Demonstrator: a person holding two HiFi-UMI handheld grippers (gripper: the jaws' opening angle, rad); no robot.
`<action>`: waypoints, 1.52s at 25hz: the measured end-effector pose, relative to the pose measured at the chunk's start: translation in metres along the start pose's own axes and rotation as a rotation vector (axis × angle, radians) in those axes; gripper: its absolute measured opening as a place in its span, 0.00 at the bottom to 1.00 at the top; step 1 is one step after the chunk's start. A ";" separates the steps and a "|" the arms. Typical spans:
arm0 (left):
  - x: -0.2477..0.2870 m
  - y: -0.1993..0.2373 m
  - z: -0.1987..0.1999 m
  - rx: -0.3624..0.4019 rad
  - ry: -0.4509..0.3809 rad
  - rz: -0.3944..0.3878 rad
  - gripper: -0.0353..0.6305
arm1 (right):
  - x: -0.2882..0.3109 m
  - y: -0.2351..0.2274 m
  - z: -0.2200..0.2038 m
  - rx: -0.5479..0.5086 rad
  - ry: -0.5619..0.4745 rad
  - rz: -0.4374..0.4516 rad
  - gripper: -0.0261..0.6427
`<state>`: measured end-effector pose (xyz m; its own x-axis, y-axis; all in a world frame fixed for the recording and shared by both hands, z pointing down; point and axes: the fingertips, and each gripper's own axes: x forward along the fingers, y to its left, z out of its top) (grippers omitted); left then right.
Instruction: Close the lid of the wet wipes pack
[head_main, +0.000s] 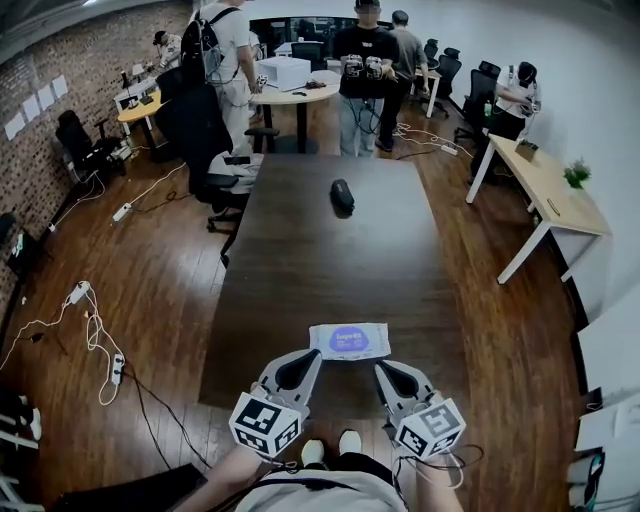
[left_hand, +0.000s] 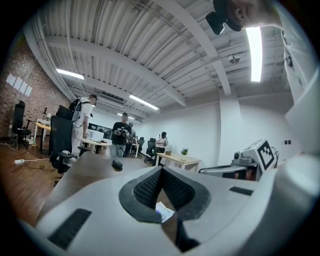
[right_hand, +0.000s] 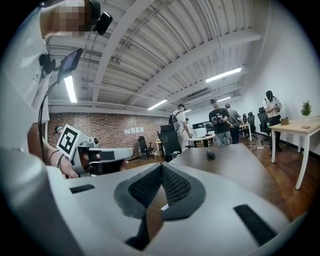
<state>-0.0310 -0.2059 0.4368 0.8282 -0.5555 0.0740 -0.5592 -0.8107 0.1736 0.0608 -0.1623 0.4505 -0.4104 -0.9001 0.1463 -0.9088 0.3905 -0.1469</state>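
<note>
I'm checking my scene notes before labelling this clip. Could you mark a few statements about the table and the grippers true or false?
1. The wet wipes pack lies near the near edge of the table. True.
2. The right gripper clamps the pack. False: its jaws are together on nothing.
3. A black oval object lies farther up the table. True.
4. The left gripper has its jaws wide apart. False: they are together.

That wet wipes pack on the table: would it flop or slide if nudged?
The wet wipes pack lies flat on the table, so it likely slides rather than tips. Its soft-looking wrapper would probably sag if lifted by one end.
</note>
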 end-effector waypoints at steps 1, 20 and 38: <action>-0.004 0.000 -0.004 0.000 0.005 -0.002 0.05 | -0.001 0.003 -0.002 0.010 0.001 0.000 0.05; -0.064 -0.080 -0.010 0.000 -0.030 0.057 0.05 | -0.095 0.048 -0.012 0.012 -0.039 0.052 0.05; -0.192 -0.276 -0.052 0.010 -0.051 0.115 0.05 | -0.310 0.125 -0.057 0.028 -0.091 0.089 0.05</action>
<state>-0.0340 0.1344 0.4256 0.7560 -0.6532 0.0429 -0.6507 -0.7428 0.1573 0.0705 0.1769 0.4428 -0.4794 -0.8766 0.0419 -0.8662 0.4650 -0.1830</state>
